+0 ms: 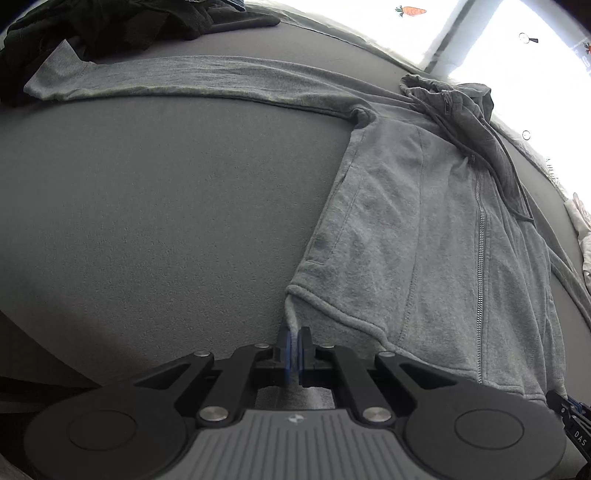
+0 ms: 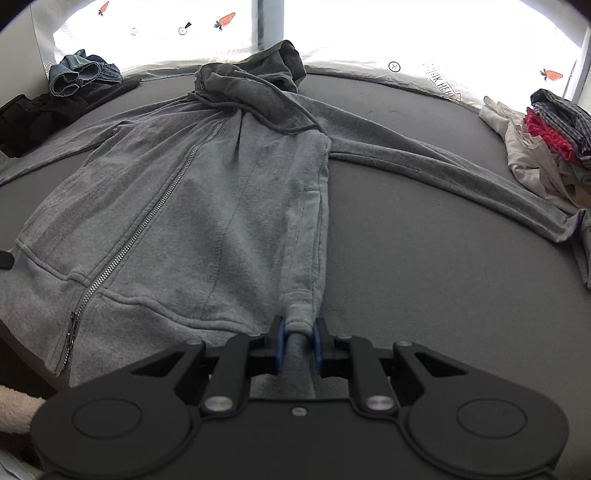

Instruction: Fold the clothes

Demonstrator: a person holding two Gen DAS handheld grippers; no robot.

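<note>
A grey zip hoodie (image 1: 413, 236) lies spread face up on the dark grey table (image 1: 166, 206), its sleeves stretched out to both sides. My left gripper (image 1: 294, 343) is shut on the hoodie's lower left hem corner, and a thin fold of cloth sits between the blue pads. In the right wrist view the same hoodie (image 2: 207, 206) shows its zip and hood. My right gripper (image 2: 299, 332) is shut on the lower right hem corner, with a thicker roll of cloth between its pads. The right gripper's body peeks in at the left wrist view's lower right edge.
Dark clothes (image 1: 110, 26) are heaped at the far left of the table, with rolled jeans (image 2: 83, 74) behind them. A pile of white, red and checked clothes (image 2: 546, 147) sits at the far right. A fluffy pale sleeve (image 2: 16, 408) shows at the lower left. Bright windows lie beyond.
</note>
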